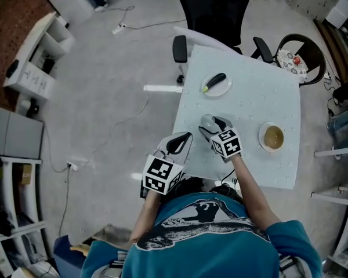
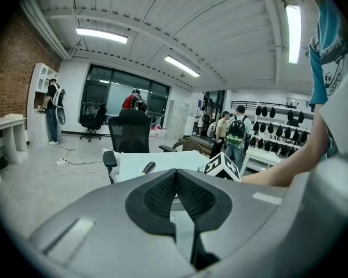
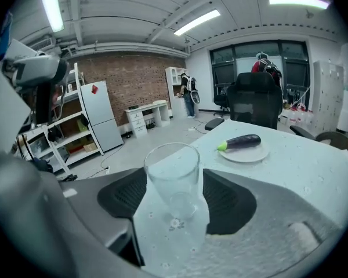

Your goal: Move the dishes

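Right tool (image 3: 173, 206): jaws wide, one on each side of an empty, upright drinking glass (image 3: 173, 167) that stands on the table (image 1: 261, 97). Left tool (image 2: 175, 181): jaws together, empty. A white plate (image 3: 252, 154) carries an eggplant (image 3: 240, 142). A bowl (image 1: 261, 138) holds brown contents.

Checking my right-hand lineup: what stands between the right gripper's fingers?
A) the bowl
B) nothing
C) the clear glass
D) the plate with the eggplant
C: in the right gripper view the clear glass stands upright on the table between the right gripper's fingers, while the plate with the eggplant lies farther back.
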Action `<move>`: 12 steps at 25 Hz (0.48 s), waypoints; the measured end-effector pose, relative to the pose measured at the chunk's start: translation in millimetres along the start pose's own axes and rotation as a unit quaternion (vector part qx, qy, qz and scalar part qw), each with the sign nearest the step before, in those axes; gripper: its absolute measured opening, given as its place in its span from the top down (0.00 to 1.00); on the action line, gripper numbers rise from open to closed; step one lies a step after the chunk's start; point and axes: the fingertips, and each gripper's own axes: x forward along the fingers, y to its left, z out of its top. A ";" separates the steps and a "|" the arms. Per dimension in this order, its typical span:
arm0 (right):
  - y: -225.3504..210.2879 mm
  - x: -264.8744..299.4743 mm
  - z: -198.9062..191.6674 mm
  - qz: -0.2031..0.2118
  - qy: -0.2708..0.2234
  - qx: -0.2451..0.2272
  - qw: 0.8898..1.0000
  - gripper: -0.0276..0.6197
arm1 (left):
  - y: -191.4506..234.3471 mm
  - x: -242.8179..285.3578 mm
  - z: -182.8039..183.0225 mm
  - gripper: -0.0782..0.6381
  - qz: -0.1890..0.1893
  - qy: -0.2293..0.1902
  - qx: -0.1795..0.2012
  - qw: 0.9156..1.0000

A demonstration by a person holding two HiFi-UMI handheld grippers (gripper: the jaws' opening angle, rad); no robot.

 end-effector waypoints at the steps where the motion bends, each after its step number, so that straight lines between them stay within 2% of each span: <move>1: 0.4 -2.4 -1.5 0.002 0.001 0.011 1.000 0.47 | -2.4 1.6 -0.5 0.87 -0.004 0.001 0.002 1.000; 4: 1.3 -15.7 -7.8 0.000 -0.004 0.030 1.000 0.44 | -11.4 7.3 -1.1 0.87 -0.018 0.006 0.009 1.000; 7: -1.5 -31.7 -21.4 -0.010 0.001 0.029 1.000 0.45 | -19.5 13.9 -0.7 0.87 -0.029 0.007 0.018 0.999; 12: -23.0 -63.6 -52.5 -0.043 0.013 0.038 0.998 0.45 | -37.2 26.4 -3.2 0.87 -0.052 0.014 0.024 0.998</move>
